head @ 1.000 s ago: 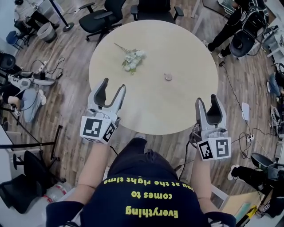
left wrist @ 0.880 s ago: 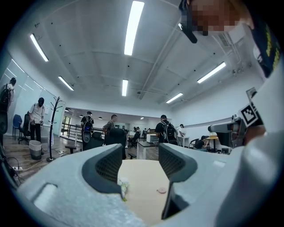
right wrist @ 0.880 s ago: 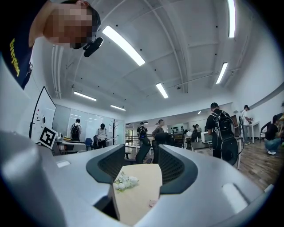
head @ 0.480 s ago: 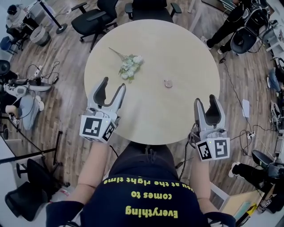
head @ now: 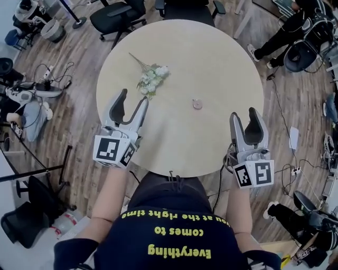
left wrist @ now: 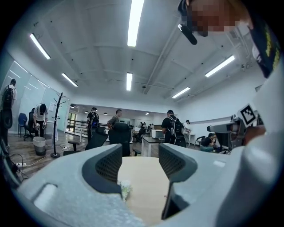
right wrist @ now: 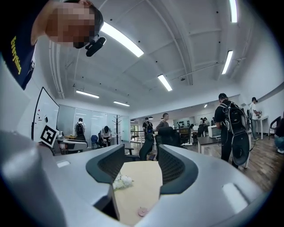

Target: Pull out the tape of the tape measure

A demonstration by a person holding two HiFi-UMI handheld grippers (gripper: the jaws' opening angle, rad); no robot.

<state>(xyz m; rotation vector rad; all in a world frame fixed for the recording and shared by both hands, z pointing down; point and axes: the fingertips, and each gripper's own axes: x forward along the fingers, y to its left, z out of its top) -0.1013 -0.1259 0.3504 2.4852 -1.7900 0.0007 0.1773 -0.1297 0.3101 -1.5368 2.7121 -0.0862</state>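
Observation:
A small round pinkish tape measure [head: 197, 104] lies near the middle of the round wooden table [head: 222, 63]; the right gripper view shows the tape measure [right wrist: 142, 212] low between the jaws. My left gripper [head: 131, 104] hovers open over the table's left front edge, well left of it. My right gripper [head: 246, 121] stands open at the table's right front edge, below and right of the tape measure. Nothing is held between either pair of jaws. In the left gripper view the left gripper [left wrist: 140, 162] frames the tabletop.
A bunch of white artificial flowers [head: 150, 79] lies on the table's left part, just beyond the left gripper. Black office chairs [head: 113, 15] stand at the far side. People and cables [head: 37, 87] occupy the floor around the table.
The view has shifted slightly, so the table sits a little higher and left in the frame. Both grippers hold about the same pose, still open.

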